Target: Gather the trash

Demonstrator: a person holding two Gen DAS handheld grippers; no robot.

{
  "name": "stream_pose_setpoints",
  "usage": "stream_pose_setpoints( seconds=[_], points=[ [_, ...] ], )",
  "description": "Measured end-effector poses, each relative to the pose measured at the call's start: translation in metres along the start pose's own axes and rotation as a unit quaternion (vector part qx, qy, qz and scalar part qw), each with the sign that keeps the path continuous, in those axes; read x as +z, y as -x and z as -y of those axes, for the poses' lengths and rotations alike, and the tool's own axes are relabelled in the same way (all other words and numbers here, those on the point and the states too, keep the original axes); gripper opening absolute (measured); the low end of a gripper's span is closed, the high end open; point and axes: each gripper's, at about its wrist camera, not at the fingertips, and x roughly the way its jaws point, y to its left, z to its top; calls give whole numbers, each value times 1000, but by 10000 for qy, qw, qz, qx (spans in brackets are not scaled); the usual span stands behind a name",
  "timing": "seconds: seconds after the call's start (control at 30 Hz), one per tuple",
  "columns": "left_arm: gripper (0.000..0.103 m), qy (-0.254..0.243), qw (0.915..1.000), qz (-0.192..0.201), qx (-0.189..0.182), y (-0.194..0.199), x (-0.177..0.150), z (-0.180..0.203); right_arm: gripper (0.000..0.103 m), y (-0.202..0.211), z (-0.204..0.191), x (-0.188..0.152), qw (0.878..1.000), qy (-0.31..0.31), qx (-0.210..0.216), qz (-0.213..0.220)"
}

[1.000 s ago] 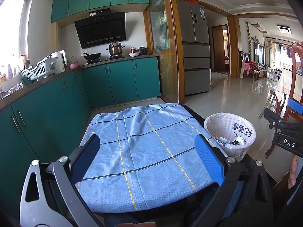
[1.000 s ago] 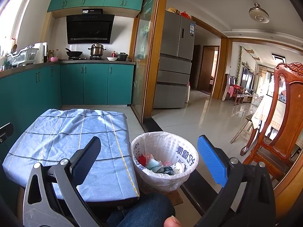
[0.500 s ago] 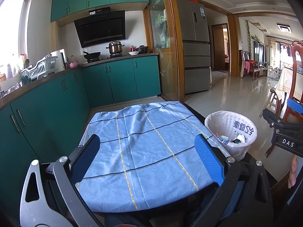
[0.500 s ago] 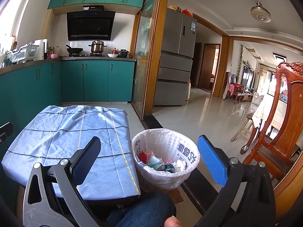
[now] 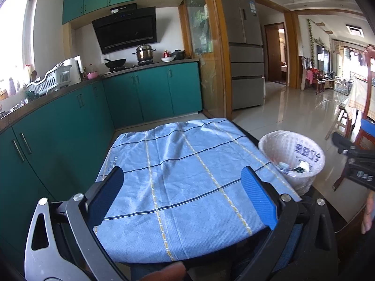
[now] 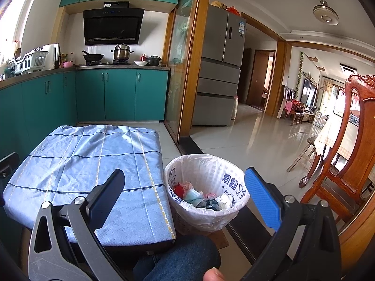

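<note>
Left gripper [image 5: 185,196] jaws wide, holding nothing, over the blue checked cloth [image 5: 178,178] on the table. Right gripper [image 6: 185,199] also spread wide and empty — aimed at the gap between cloth edge and the white-lined bin [image 6: 206,201]. Trash [image 6: 201,197] sits inside the bin, just beside the table's right edge. Cloth top bare — 2 grippers well apart.

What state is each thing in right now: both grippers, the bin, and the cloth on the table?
Left gripper: open, empty, above the cloth.
Right gripper: open, empty, near the bin.
Trash bin: upright, lined with a white bag, trash lying inside.
Blue cloth: spread flat over the table, nothing on it.
</note>
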Motion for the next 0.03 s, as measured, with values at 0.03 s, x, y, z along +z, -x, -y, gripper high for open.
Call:
stream_pose_setpoints(
  seconds=[0.03],
  points=[
    [100, 0, 9999, -3, 103, -8, -1, -3, 100, 0, -1, 2, 10000, 5, 66, 8]
  ],
)
